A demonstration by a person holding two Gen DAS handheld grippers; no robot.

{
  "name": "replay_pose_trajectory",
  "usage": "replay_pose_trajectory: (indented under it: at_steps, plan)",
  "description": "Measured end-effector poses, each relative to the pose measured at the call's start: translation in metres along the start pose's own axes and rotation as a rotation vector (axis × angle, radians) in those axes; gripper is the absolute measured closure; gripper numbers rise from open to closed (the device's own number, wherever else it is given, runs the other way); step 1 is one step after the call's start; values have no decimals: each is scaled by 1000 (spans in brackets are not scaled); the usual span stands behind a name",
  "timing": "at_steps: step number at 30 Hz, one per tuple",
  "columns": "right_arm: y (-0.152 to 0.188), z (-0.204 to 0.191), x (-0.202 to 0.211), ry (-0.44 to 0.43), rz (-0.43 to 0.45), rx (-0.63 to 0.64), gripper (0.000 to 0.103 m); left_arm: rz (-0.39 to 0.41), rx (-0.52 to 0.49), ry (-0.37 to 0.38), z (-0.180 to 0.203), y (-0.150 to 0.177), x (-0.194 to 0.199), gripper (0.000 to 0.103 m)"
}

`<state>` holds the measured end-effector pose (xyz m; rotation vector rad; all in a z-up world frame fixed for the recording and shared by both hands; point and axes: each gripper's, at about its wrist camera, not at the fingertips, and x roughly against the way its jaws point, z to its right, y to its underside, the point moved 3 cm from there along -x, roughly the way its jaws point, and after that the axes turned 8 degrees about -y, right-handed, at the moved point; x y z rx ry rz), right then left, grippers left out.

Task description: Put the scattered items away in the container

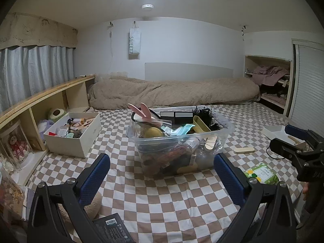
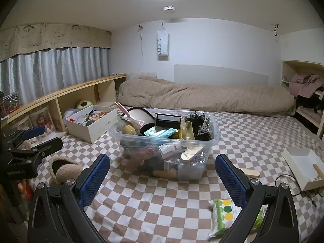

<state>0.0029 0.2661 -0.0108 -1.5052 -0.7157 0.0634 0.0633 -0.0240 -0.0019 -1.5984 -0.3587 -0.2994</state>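
Observation:
A clear plastic bin (image 1: 222, 139) (image 2: 210, 141), heaped with small items, stands on the checked bedspread ahead of both grippers. My left gripper (image 1: 162, 174) is open and empty, a short way before the bin. My right gripper (image 2: 162, 174) is open and empty too; in the left wrist view it shows at the right edge (image 1: 293, 141). A green-and-white wipes pack (image 2: 222, 214) (image 1: 261, 173) lies just under the right gripper's right finger. A pale wooden block (image 2: 251, 172) (image 1: 244, 150) lies right of the bin. A fluffy beige slipper (image 2: 64, 170) lies at the left. A dark box (image 1: 113, 229) lies beneath the left gripper.
A white cardboard box (image 1: 81, 141) (image 2: 101, 129) full of small things sits left of the bin, by a wooden shelf (image 1: 46, 97). A white tray (image 2: 303, 168) (image 1: 275, 131) rests at the right. A rolled beige duvet (image 1: 174, 93) lies behind. A black cable (image 2: 291, 182) runs near the tray.

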Motion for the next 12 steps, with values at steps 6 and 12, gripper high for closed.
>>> replay_pose_trajectory:
  at_steps: [6, 12]
  plan:
    - [0, 0, 0, 0, 0, 0, 0, -6, 5, -12, -1, 0, -2, 0]
    - [0, 0, 0, -1, 0, 0, 0, -6, 6, -27, -2, 2, -2, 0]
